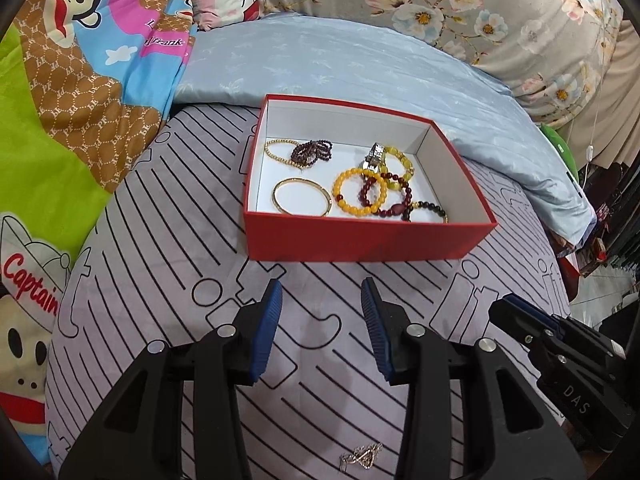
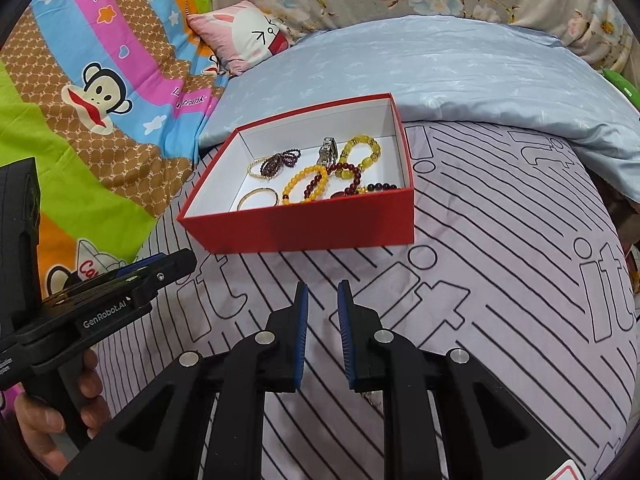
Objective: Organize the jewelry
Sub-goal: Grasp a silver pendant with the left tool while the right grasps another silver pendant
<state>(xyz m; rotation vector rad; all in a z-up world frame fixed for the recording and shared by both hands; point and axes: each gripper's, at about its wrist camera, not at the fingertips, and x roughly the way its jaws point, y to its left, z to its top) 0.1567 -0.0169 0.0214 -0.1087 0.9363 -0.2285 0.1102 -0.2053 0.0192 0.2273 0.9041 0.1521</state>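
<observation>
A red box [image 1: 360, 240] with a white inside sits on the striped lilac quilt; it also shows in the right wrist view [image 2: 312, 228]. Inside lie a gold bangle [image 1: 302, 196], an amber bead bracelet [image 1: 359, 192], a dark red bead bracelet [image 1: 394, 196], a yellow-green bead bracelet [image 1: 400, 162], a silver watch [image 1: 374, 157], a purple bead bundle [image 1: 311, 151] and others. A small silver jewel piece [image 1: 362, 456] lies on the quilt under my left gripper [image 1: 322, 334], which is open and empty. My right gripper [image 2: 323, 334] is open a little and empty, in front of the box.
A pale blue pillow [image 1: 340, 60] lies behind the box. A bright cartoon blanket [image 1: 60, 120] covers the left side. A floral cover [image 1: 500, 12] lies at the back. The bed's edge drops off at the right [image 1: 600, 260]. The right gripper's body [image 1: 560, 360] shows beside the left one.
</observation>
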